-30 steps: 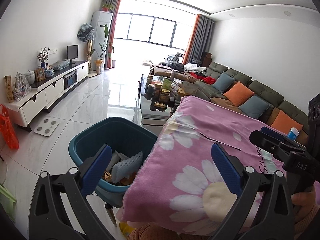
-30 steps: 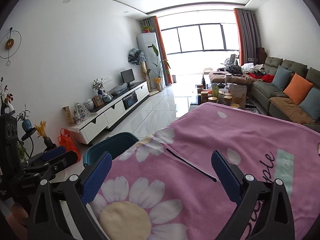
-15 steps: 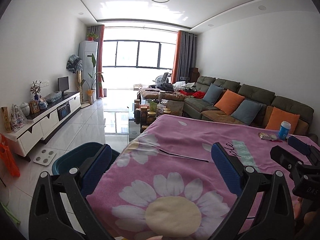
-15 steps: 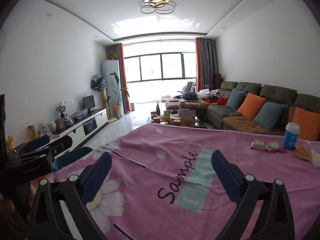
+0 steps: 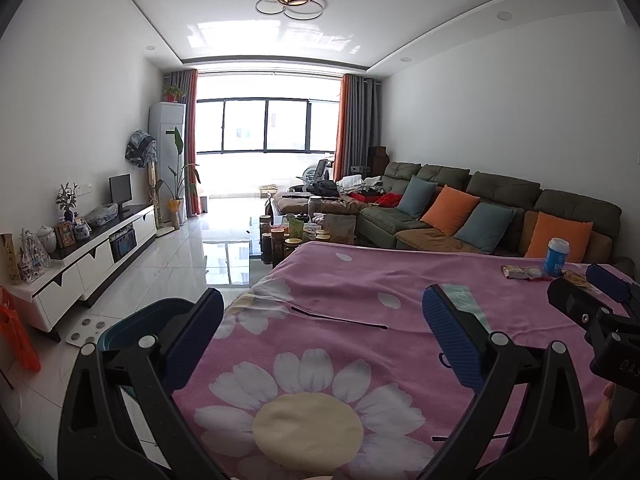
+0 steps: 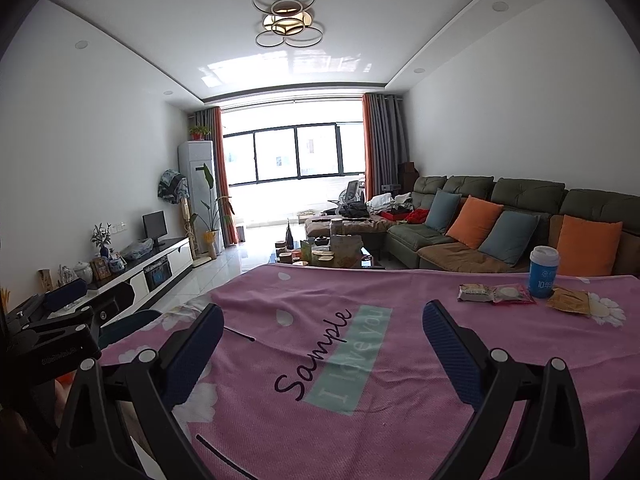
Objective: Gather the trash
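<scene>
Pink blanket (image 6: 360, 380) covers the table. Left gripper (image 5: 320, 336) and right gripper (image 6: 320, 344) both spread wide, holding nothing, above the blanket. Trash at far right edge: 2 wrappers (image 6: 496, 293) side by side, blue cup (image 6: 543, 273) just behind, orange packet (image 6: 570, 301) beside cup. Teal bin (image 5: 140, 324) on floor, left of table.

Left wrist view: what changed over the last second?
The left claw swung up and right, from looking down into the teal bin to facing across the pink blanket; the cup and wrappers came into view. The right claw turned likewise. Nothing gripped or released: both stayed open and empty.
</scene>
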A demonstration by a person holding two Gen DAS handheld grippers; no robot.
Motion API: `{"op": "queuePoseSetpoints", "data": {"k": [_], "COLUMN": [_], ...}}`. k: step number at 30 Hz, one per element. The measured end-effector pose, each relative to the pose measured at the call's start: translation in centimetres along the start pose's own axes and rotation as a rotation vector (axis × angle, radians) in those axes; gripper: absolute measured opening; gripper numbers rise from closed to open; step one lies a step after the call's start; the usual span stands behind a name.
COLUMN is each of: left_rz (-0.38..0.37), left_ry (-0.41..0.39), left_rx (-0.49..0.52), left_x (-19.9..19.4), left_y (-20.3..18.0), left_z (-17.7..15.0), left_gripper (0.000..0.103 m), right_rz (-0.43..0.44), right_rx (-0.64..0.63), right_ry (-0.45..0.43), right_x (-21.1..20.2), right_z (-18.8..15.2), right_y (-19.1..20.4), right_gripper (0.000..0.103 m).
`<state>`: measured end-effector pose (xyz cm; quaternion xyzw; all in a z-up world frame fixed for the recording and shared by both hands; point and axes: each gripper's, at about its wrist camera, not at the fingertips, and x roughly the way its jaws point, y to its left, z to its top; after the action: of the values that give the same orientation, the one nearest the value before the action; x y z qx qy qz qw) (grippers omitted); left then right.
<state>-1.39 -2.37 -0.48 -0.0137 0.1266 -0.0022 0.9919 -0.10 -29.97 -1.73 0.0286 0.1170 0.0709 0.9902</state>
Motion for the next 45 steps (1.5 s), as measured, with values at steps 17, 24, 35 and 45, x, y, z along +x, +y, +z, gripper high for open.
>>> {"op": "queuePoseSetpoints", "data": {"k": [17, 24, 35, 45], "left_rz": [0.000, 0.005, 0.012, 0.014], "left_ry": [-0.049, -0.061, -0.066, -0.067], "left_rx": [0.034, 0.041, 0.043, 0.045], "left_x": [-1.2, -1.2, -1.2, -1.2], "left_y": [-1.3, -1.6, -1.7, -1.8], "left_z": [0.1, 0.1, 0.0, -0.1], "left_gripper": [0.098, 0.098, 0.098, 0.098], "right_rz": [-0.036, -0.040, -0.048, -0.052], "right_rx": [0.026, 0.021, 0.024, 0.031], "right_ry": [-0.042, -0.044, -0.043, -0.042], "right_x": [-1.6, -1.6, -1.8, -1.9], "right_z": [0.3, 0.3, 0.3, 0.3], "right_y": [-1.1, -1.1, -1.1, -1.2], "right_gripper": [0.096, 0.096, 0.096, 0.096]}}
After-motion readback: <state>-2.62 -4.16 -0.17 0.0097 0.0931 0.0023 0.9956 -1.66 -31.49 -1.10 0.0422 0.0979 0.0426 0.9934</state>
